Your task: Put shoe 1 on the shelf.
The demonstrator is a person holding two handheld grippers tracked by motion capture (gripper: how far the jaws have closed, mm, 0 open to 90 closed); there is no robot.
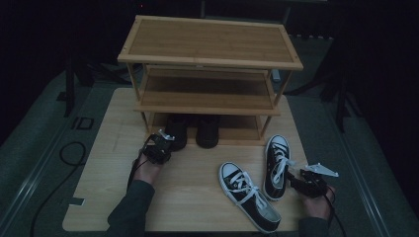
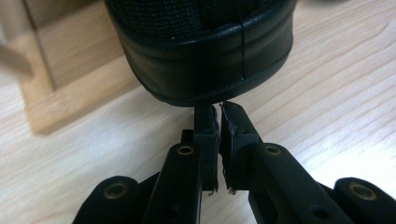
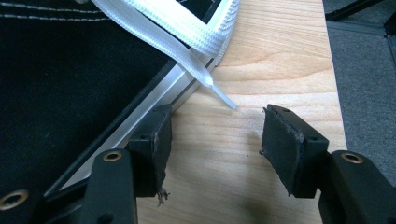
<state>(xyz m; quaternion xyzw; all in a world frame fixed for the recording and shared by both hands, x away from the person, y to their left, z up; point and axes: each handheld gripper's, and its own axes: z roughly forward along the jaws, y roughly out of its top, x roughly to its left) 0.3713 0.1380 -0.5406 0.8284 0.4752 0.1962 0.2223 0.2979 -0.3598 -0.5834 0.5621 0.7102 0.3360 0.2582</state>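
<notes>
L gripper (image 2: pixel 218 108) sits lower centre of its own view, jaws clenched almost together w/ nothing between them, tips right at the heel of a black shoe (image 2: pixel 201 46); whether they touch the rubber rim I can't tell. In the high view that shoe (image 1: pixel 176 132) is left of centre, toe tucked under the bottom shelf of the bamboo rack (image 1: pixel 210 42), its twin (image 1: pixel 207 131) just beside it. Looks like shoes are being pushed or set onto the low shelf. My read: canvas upper is soft and will fold if pinched, the rubber heel band is stiff and a bit grippy, so nudging at the heel or pinching the heel collar should work best; light overall, not fragile. R gripper (image 3: pixel 215 130) is released, jaws wide apart, one pad against the white sole edge of a black-and-white sneaker (image 3: pixel 70 70), a lace end lying loose nearby, which could snag. In the high view that sneaker (image 1: pixel 275 165) is lower right, w/ the other sneaker (image 1: pixel 249 202) angled beside it. Table (image 1: pixel 197 187) is light wood grain, smooth, so shoes should slide easily. Room is dark; grey floor and cables around the table.
</notes>
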